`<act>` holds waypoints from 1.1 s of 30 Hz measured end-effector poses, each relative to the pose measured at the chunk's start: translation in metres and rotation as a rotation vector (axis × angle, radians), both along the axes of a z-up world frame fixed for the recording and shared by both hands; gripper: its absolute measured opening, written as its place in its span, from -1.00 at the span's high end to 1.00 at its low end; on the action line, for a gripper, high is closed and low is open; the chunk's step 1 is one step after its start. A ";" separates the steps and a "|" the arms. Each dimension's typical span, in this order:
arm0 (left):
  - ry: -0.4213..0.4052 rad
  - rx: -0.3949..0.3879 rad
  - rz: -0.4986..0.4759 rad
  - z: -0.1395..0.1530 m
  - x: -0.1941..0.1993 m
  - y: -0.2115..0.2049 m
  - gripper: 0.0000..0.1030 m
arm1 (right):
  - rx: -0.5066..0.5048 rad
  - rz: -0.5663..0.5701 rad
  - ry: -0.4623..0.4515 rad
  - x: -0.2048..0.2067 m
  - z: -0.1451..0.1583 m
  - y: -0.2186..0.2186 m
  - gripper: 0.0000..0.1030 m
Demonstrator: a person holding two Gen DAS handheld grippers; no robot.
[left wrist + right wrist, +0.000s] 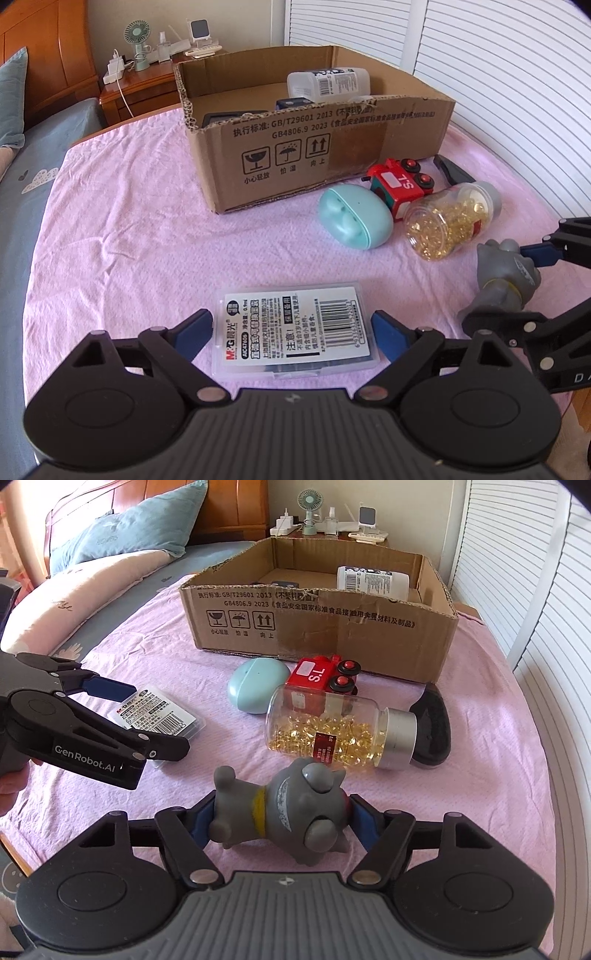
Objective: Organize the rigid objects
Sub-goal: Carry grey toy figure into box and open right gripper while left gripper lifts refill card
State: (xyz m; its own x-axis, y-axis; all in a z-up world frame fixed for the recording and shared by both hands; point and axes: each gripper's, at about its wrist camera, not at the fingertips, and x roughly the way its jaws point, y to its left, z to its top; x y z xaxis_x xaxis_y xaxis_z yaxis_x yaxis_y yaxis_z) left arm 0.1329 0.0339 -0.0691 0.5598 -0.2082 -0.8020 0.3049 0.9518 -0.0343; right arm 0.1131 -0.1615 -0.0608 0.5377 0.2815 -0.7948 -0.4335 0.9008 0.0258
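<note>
My left gripper (293, 332) is open, its fingers on either side of a clear plastic case (297, 326) with a barcode label lying on the pink cloth; small gaps show on both sides. The case also shows in the right wrist view (159, 712). My right gripper (282, 821) has its fingers against both ends of a grey toy figure (284, 812) with a yellow collar; the toy also shows in the left wrist view (506, 275). The cardboard box (314, 147) stands behind and holds a white bottle (328, 85) and dark items.
A mint egg-shaped case (354, 216), a red toy train (402, 184), a capsule jar (450, 221) and a black object (432, 731) lie in front of the box. A nightstand (136, 88) stands behind. White slatted doors (535, 609) are on the right. Bed pillows (122, 528) are on the left.
</note>
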 end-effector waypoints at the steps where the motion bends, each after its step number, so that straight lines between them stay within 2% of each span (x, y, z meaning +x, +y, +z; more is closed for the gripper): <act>1: -0.001 0.001 -0.004 0.001 -0.002 0.001 -0.78 | -0.002 0.003 -0.004 -0.001 0.002 0.000 -0.48; 12: -0.008 0.007 -0.049 0.019 -0.016 0.010 -0.78 | -0.035 0.065 -0.062 -0.013 0.028 -0.002 -0.48; 20: -0.038 0.015 -0.066 0.039 -0.021 0.020 -0.77 | -0.038 0.088 -0.117 -0.001 0.056 -0.007 -0.48; 26: -0.061 0.022 -0.061 0.052 -0.021 0.026 -0.77 | -0.036 0.084 -0.181 0.035 0.080 -0.010 -0.48; 33: -0.085 0.023 -0.029 0.062 -0.019 0.031 -0.77 | -0.048 0.052 -0.194 0.107 0.092 -0.006 -0.48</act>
